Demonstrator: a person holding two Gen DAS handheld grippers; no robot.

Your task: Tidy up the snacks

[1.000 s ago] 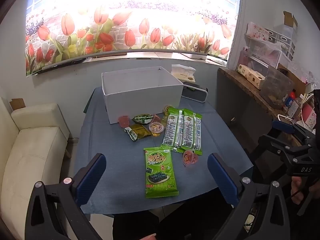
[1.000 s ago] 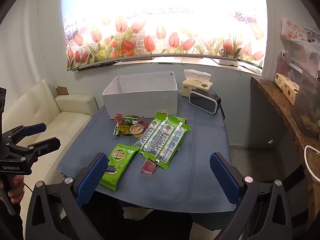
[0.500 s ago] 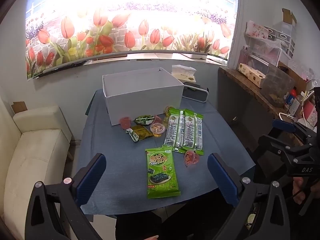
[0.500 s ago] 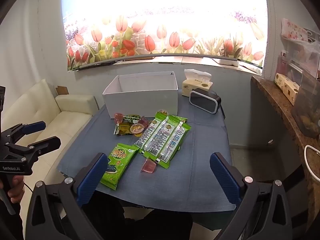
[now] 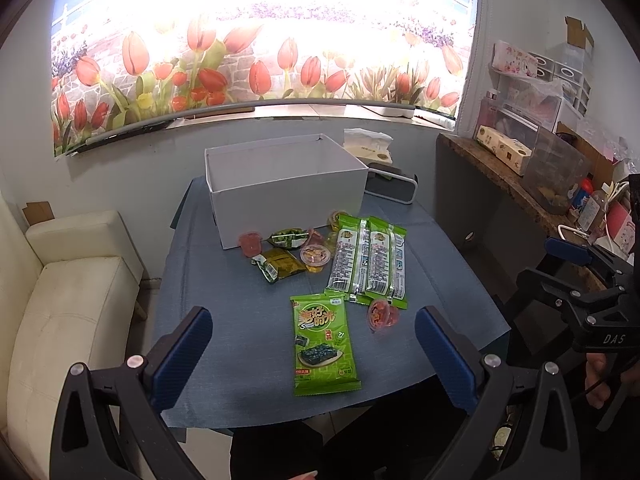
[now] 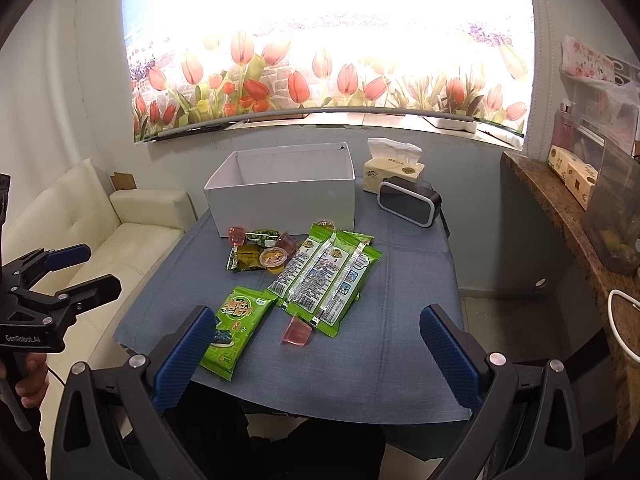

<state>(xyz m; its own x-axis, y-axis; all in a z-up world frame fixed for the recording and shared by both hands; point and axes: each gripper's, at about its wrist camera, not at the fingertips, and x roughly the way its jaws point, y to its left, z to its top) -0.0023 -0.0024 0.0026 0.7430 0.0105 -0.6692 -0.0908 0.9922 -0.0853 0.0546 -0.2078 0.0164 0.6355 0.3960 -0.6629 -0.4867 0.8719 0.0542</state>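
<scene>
An empty white box [image 5: 280,192] [image 6: 288,196] stands at the back of the blue-clothed table [image 5: 224,320]. In front of it lie a green seaweed packet [image 5: 323,344] [image 6: 236,326], long green snack packs [image 5: 370,262] [image 6: 326,276], a pink jelly cup [image 5: 383,314] [image 6: 297,334], and a cluster of small packets and jelly cups [image 5: 288,254] [image 6: 260,250]. My left gripper [image 5: 314,356] is open and empty, above the table's near edge. My right gripper [image 6: 316,356] is open and empty, also at the near edge.
A tissue box [image 6: 394,168] and a dark speaker [image 6: 410,202] stand right of the white box. A cream sofa [image 5: 60,304] is on the left. A cluttered stone shelf [image 5: 520,184] runs along the right wall.
The left gripper's view has shifted slightly, the table sitting a little further right and lower. The right gripper has barely moved. Nothing on the table has moved.
</scene>
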